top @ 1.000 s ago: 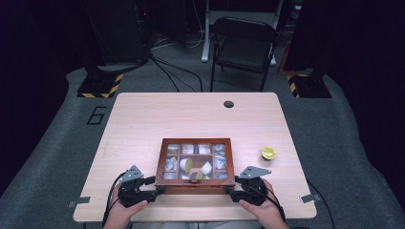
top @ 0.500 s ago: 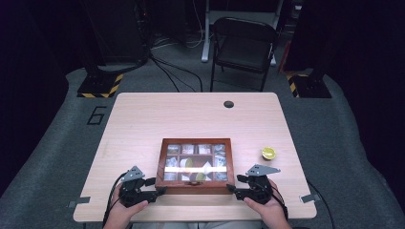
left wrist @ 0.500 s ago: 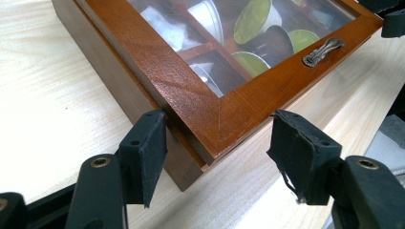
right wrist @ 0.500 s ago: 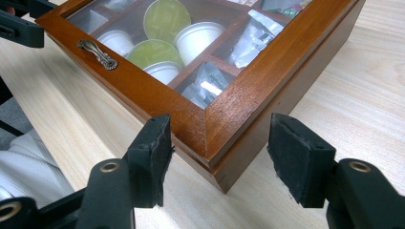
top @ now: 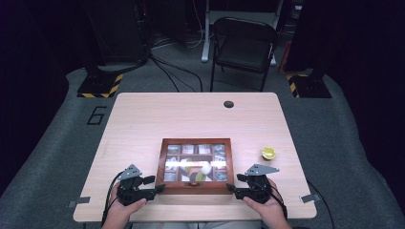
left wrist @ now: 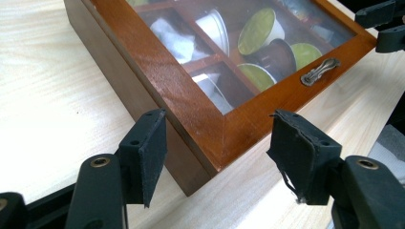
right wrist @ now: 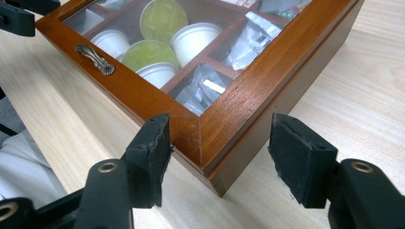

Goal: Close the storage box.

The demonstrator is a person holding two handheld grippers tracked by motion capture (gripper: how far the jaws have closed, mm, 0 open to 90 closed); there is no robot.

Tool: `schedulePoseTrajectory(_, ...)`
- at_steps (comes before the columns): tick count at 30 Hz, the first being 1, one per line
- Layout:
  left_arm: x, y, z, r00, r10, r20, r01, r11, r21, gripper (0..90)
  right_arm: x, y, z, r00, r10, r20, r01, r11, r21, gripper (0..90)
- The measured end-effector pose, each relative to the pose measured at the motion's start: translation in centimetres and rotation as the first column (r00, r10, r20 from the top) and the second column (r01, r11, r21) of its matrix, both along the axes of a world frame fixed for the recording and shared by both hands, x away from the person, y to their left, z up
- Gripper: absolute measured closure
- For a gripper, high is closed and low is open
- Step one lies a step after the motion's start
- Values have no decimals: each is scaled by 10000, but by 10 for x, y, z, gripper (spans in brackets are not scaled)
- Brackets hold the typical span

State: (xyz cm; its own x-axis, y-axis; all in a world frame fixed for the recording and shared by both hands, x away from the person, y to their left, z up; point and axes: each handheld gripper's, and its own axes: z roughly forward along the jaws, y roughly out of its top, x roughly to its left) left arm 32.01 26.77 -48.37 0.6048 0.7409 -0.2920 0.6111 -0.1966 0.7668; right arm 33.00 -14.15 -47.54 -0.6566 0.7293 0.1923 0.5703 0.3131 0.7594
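**Both tongs lined up on the box's front corners, no grip yet**

Wooden box (top: 196, 165) with a glass lid sits on the tabletop (top: 143, 124), near the person's edge, roughly centred. Coffee pods (right wrist: 164, 15) and sachets show through the glass, sorted in compartments. Small metal handle (left wrist: 319, 71) at the middle of the lid's front rail.

Left tongs (top: 158, 189) straddle the near-left corner: part open, one pad just beside the side wall, the other off the front face. Pads don't look to be pressing on wood. Right tongs (top: 231, 189) mirror that at the near-right corner; jaws have just been opening a bit, corner between them, clear gaps both sides. Neither holds anything.

My read: this is the approach/alignment step, either to shift the box or to get at the lid.

Next move needs a choice: close on the corners to move the box, or go for the handle. Lid looks shut. A lime half (top: 268, 153) sits to the right, well apart, not in the way.
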Motion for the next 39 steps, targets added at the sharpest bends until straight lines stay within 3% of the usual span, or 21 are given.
schedulePoseTrajectory(4,3,4,2,9999,44,131,-44,10000,-10,374,2,-1,2,9999,-92,126,91,9999,68,389)
schedulePoseTrajectory(10,9,15,6,9979,584,263,-573,9975,-426,374,7,-10,8,9982,-464,385,448,9981,412,386)
schedulePoseTrajectory(14,13,20,7,9963,781,345,-766,9961,-442,374,11,-16,10,9958,-790,468,766,9957,520,386)
schedulePoseTrajectory(18,18,27,6,9944,1007,321,-995,9943,-382,374,19,-28,8,9904,-1331,365,1313,9902,474,385)
schedulePoseTrajectory(30,28,33,1,9920,1211,371,-1215,9926,84,368,31,-43,3,9804,-1955,254,1951,9806,184,377)
schedulePoseTrajectory(31,30,34,0,9921,1196,389,-1207,9923,293,368,34,-46,0,9782,-2072,153,2069,9782,198,378)
schedulePoseTrajectory(34,33,35,-2,9923,1198,308,-1205,9925,212,362,37,-49,-3,9753,-2210,-55,2210,9746,357,376)
schedulePoseTrajectory(35,34,36,-2,9935,1118,223,-1124,9934,246,362,39,-50,-6,9708,-2364,-406,2381,9701,469,374)
schedulePoseTrajectory(37,36,36,-4,9937,1108,184,-1113,9934,265,361,41,-51,-8,9709,-2352,-454,2373,9703,474,374)
schedulePoseTrajectory(39,37,36,-5,9944,1054,108,-1057,9940,292,359,44,-50,-13,9664,-2436,-824,2473,9682,387,370)
